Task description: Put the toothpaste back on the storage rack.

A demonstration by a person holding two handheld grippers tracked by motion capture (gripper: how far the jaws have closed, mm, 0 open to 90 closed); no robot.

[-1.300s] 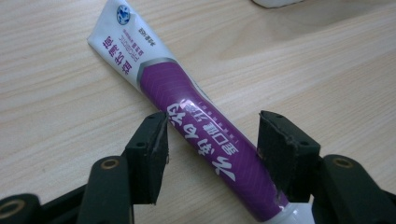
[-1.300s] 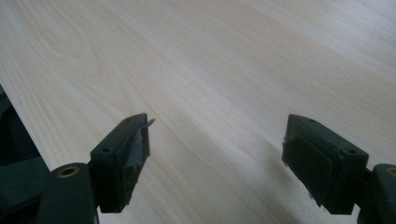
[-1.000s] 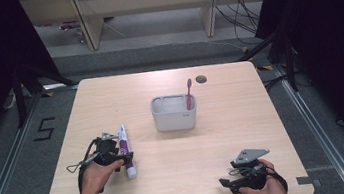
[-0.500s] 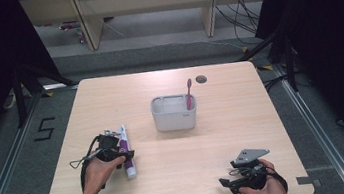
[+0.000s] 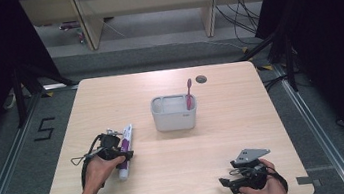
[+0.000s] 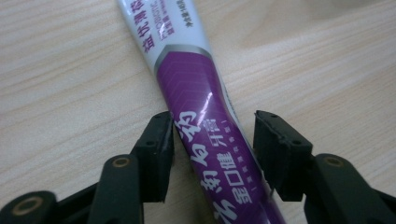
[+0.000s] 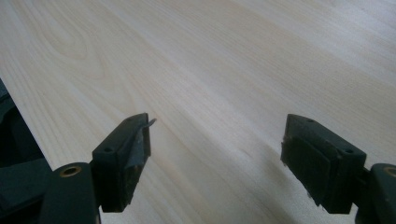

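Note:
A white and purple toothpaste tube [image 5: 125, 151] lies flat on the wooden table [image 5: 233, 119], left of centre. My left gripper [image 5: 121, 156] straddles it, and its jaws have just been closing with the tube [image 6: 205, 121] between them. In the left gripper view one pad sits at the tube's side and the other still shows a gap. My right gripper [image 5: 228, 183] rests near the front right edge, open [image 7: 217, 126] over bare wood with nothing between its fingers.
A white holder [image 5: 174, 113] stands at the table's middle with a pink toothbrush [image 5: 189, 93] upright in its right compartment. A small round hole [image 5: 201, 79] sits near the far edge. Dark curtains flank the table.
My left gripper has edged slightly closer over the toothpaste tube, which lies where it was. The right hand has not moved.

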